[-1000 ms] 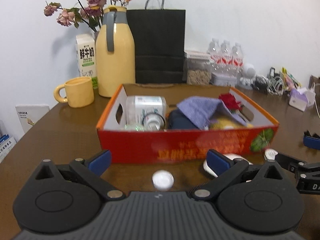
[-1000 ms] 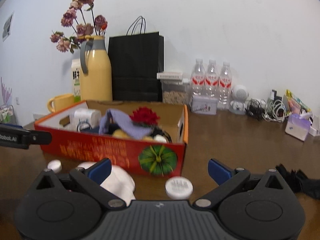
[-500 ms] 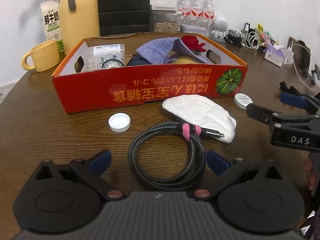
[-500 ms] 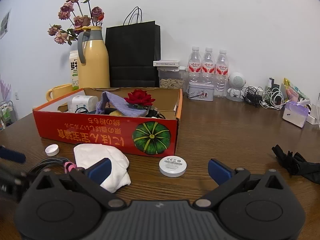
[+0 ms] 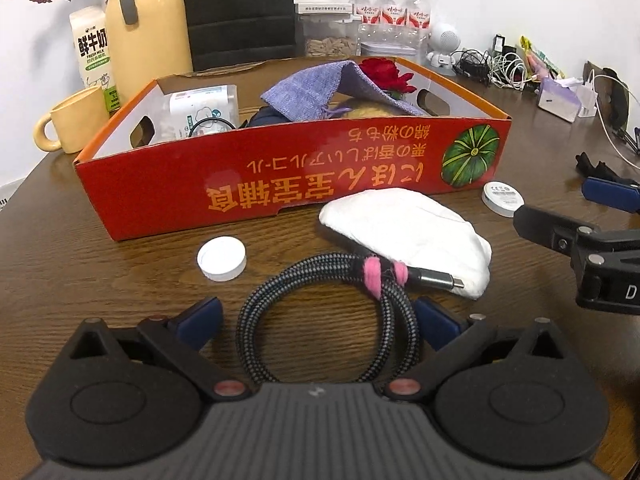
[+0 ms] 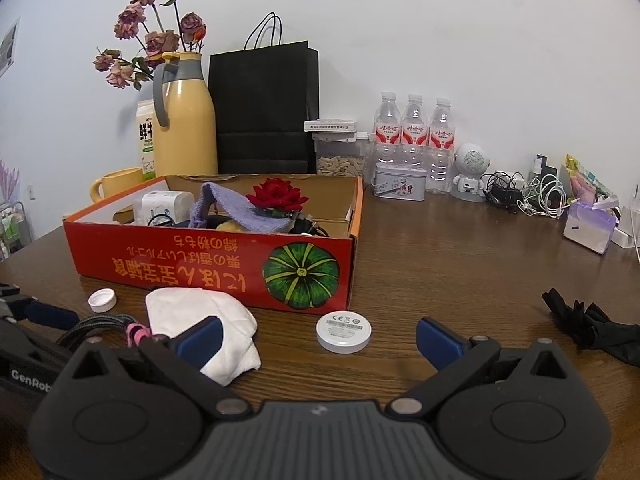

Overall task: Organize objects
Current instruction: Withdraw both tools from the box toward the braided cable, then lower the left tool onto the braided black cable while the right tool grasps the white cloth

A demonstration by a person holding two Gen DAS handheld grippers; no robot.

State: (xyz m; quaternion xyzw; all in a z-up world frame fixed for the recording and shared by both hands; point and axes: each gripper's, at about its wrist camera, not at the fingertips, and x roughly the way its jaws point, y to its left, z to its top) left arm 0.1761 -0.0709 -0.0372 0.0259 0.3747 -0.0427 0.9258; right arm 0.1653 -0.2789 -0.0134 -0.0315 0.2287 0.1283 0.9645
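i held my left gripper (image 5: 316,316) wide open low in the frame, its fingers either side of the coiled cable (image 5: 328,320), since that loose loop looked easiest to pinch across. the cable's plug lay on the white cloth (image 5: 404,228) at centre. my right gripper (image 6: 316,338) waited open and empty near the round white disc (image 6: 343,331), below the red box (image 6: 208,264) meant for everything.

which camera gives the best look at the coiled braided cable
The left wrist view: the whole coiled cable lies between the left claw's open fingers. The right wrist view shows only a sliver at its left edge.
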